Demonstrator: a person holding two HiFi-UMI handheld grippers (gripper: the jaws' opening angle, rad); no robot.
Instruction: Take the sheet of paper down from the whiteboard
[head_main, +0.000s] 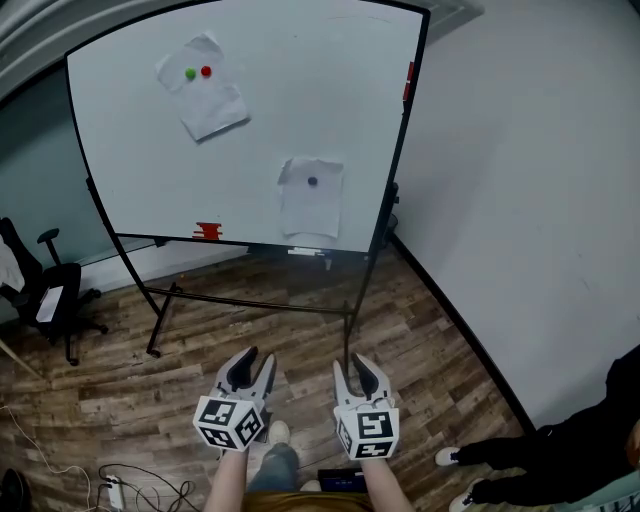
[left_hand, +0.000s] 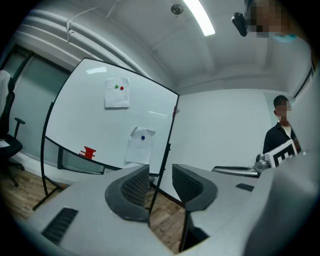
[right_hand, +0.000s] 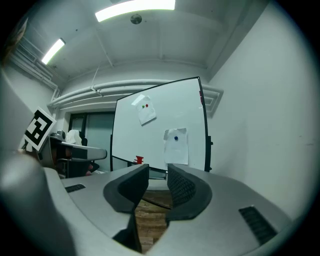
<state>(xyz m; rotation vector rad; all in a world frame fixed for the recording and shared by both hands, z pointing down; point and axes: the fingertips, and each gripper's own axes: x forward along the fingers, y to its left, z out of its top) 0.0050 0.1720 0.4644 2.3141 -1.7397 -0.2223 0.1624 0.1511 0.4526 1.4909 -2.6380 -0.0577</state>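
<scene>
I see left gripper and right gripper low over the wood floor, well apart from the white rolling whiteboard | both jaws narrowly parted, nothing between | white paper sheet low right on the board under a dark blue magnet
</scene>
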